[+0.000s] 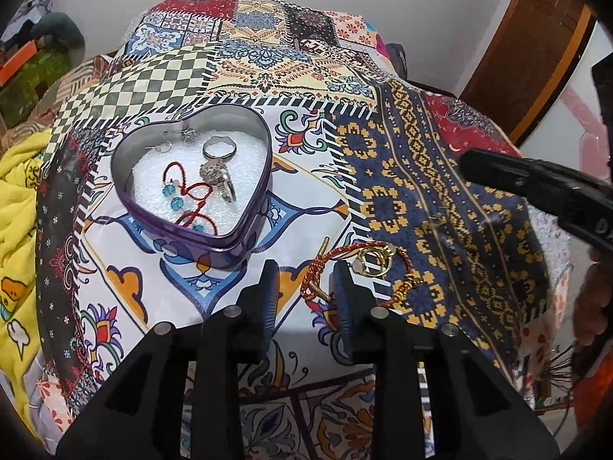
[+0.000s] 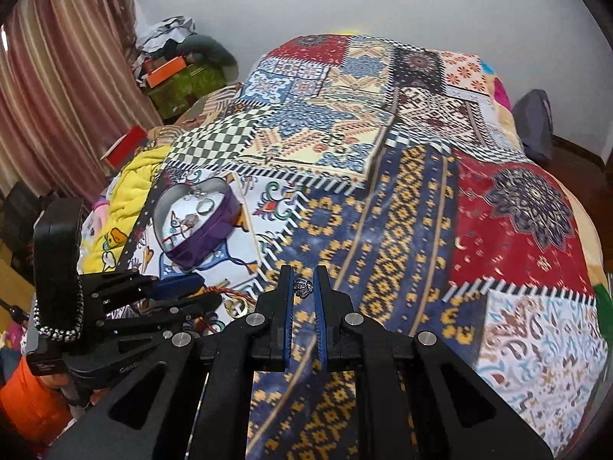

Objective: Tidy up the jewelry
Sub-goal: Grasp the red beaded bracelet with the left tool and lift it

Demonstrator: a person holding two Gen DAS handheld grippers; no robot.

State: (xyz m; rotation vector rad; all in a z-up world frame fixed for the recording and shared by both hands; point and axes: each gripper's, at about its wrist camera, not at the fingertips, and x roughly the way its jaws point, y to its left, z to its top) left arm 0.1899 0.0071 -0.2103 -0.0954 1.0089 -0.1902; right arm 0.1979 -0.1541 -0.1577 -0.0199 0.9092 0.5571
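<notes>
A purple heart-shaped tin (image 1: 245, 239) sits on the patterned bedspread and holds silver rings (image 1: 219, 147), a red cord with blue beads (image 1: 177, 202) and small earrings. It also shows in the right wrist view (image 2: 207, 241). My left gripper (image 1: 306, 276) is open just above a red and gold braided bracelet (image 1: 320, 264) with a gold ring (image 1: 377, 258) beside it. My right gripper (image 2: 304, 278) is shut on a small dark silver earring (image 2: 304, 287) above the blue and gold patch. The left gripper (image 2: 191, 293) appears at its lower left.
The patchwork bedspread (image 2: 383, 191) covers the whole bed. A yellow blanket (image 1: 19, 199) lies at the left edge. Boxes and clutter (image 2: 176, 76) stand by the curtain. A wooden door (image 1: 536, 46) is at the right.
</notes>
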